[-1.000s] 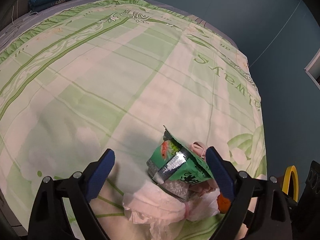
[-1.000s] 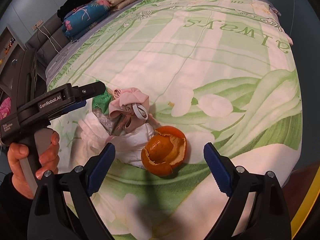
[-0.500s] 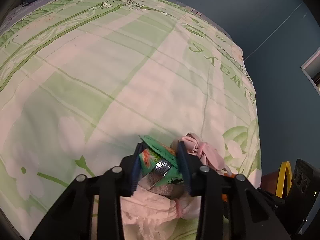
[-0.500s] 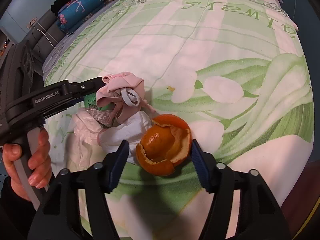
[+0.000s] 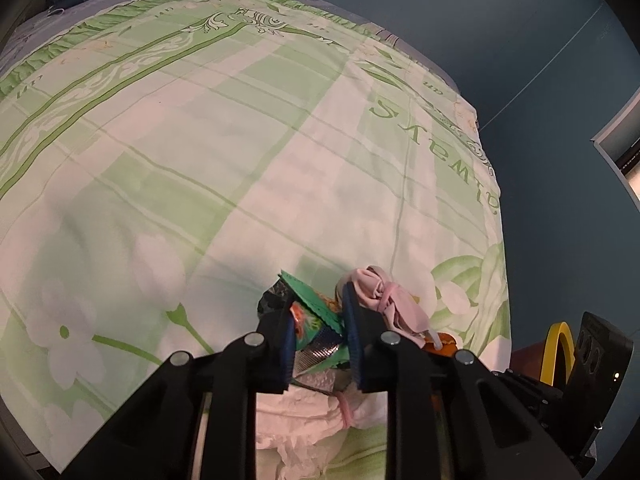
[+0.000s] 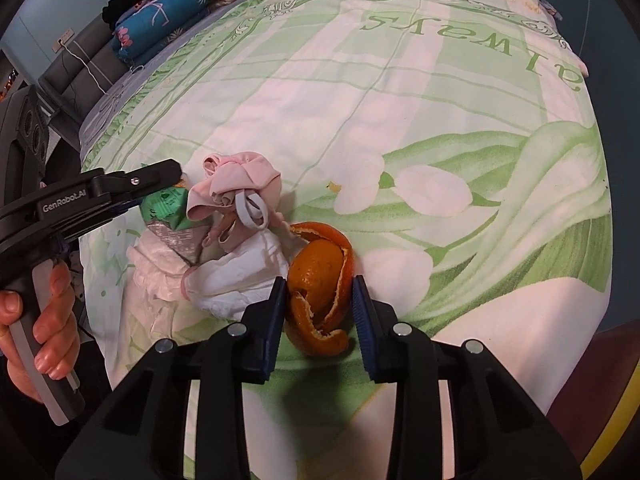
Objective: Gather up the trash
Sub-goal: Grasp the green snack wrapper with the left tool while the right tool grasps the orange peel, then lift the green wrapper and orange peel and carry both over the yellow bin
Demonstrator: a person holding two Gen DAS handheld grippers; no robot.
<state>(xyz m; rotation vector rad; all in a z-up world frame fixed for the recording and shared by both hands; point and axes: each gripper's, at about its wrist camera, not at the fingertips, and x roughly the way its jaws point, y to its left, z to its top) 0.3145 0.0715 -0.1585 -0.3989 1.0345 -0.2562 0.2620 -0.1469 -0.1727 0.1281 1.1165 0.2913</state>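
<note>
A heap of trash lies near the bed's front edge: a green foil wrapper (image 5: 316,332), a pink crumpled cloth (image 5: 384,292) and white tissue (image 5: 320,420). My left gripper (image 5: 318,312) is shut on the green wrapper. In the right wrist view the wrapper (image 6: 168,208), pink cloth (image 6: 236,192) and tissue (image 6: 236,280) sit left of an orange peel (image 6: 320,296). My right gripper (image 6: 320,300) is shut on the orange peel, its pads against both sides. The left gripper (image 6: 160,176) shows there from the side.
The bed is covered by a green and white floral sheet (image 5: 200,152). Folded pillows and blankets (image 6: 168,20) lie at the far end. A dark blue wall (image 5: 540,60) stands beyond the bed. A yellow object (image 5: 556,348) sits off the bed's right edge.
Both grippers closed from wide open: the left onto the green wrapper, the right onto the orange peel. Both moved forward into the heap.
</note>
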